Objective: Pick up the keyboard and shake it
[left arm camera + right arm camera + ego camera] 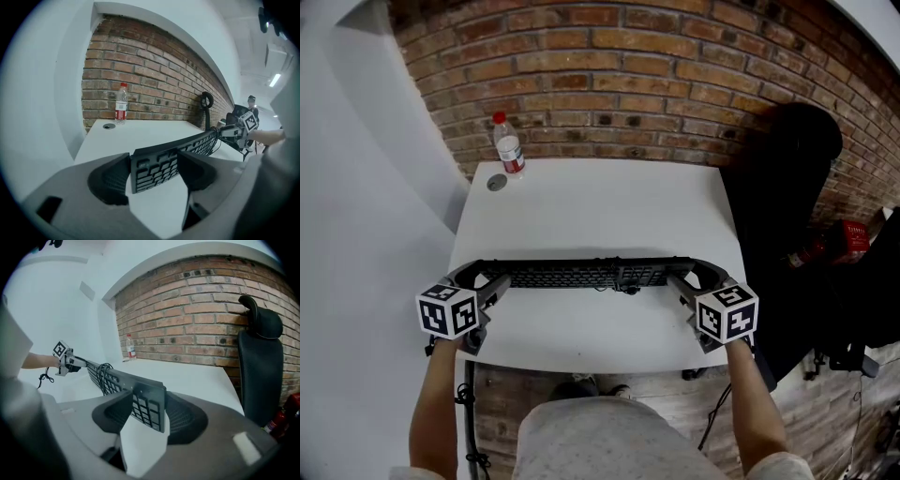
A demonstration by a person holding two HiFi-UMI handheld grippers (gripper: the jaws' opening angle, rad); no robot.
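Head view shows my left gripper (485,279) clamped on the left end of the black keyboard (581,275) and my right gripper (692,278) clamped on its right end, holding it on edge over the front of the white table (591,202). I judge it light, stiff and slick, so end grips suit it, though hard shaking could twist it loose. Only the gripper views show the jaws pressing its front and back, and the right gripper view shows the cable (101,373) looped round it most plainly.

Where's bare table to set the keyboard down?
Most of the table is bare: the wide stretch between the keyboard and the brick wall, and the front strip along the near edge. Crowded only at the back-left corner: bottle and a round grommet.
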